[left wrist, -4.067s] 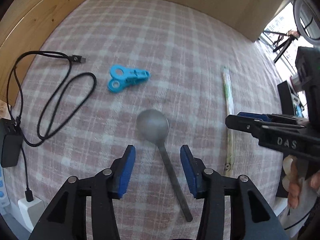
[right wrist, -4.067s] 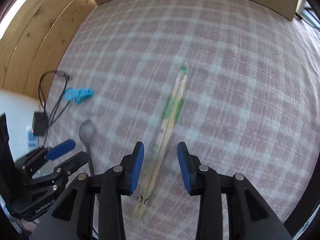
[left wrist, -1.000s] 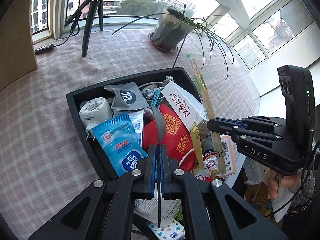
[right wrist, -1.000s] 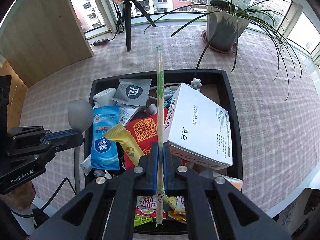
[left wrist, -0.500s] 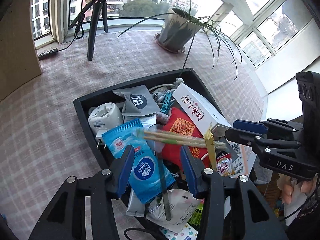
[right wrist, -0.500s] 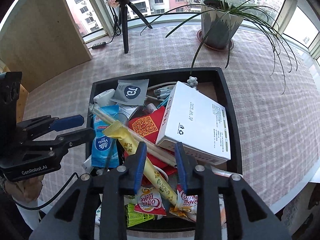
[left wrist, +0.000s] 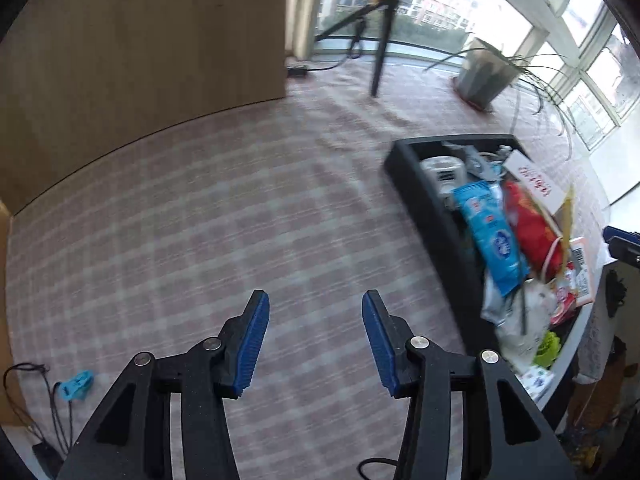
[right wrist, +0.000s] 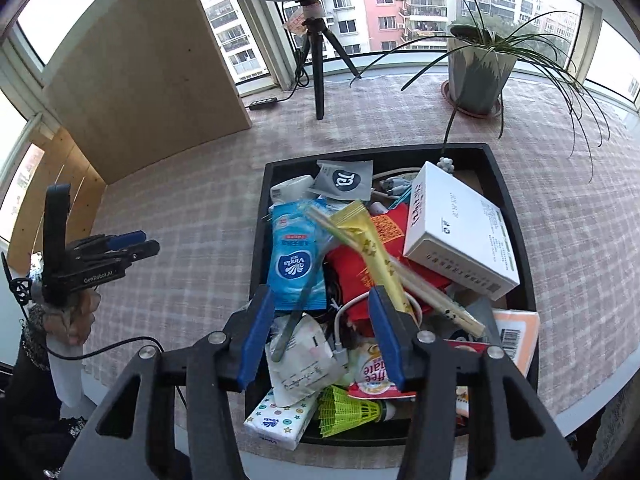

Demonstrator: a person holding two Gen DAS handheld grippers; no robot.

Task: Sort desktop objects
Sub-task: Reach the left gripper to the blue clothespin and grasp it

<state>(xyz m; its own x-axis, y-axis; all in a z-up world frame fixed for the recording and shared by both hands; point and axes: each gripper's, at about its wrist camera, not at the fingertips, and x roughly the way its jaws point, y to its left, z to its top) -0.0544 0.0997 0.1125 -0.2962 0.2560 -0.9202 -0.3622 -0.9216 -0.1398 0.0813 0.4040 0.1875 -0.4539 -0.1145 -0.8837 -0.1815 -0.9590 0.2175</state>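
A black tray is piled with packets, a white box and a blue tissue pack. The wrapped chopsticks lie slantwise on the pile. The spoon's handle sticks out beside the tissue pack. My right gripper is open and empty above the tray's near end. My left gripper is open and empty over the checked cloth, left of the tray; it shows in the right wrist view. A blue clip and a black cable lie at far left.
A wooden panel stands at the back left. A tripod and a potted plant stand behind the tray near the windows. The table's front edge runs just below the tray.
Both grippers let go: the spoon and chopsticks now lie in the tray. My left gripper has swung left, away from the tray, over the cloth. My right gripper has opened wider.
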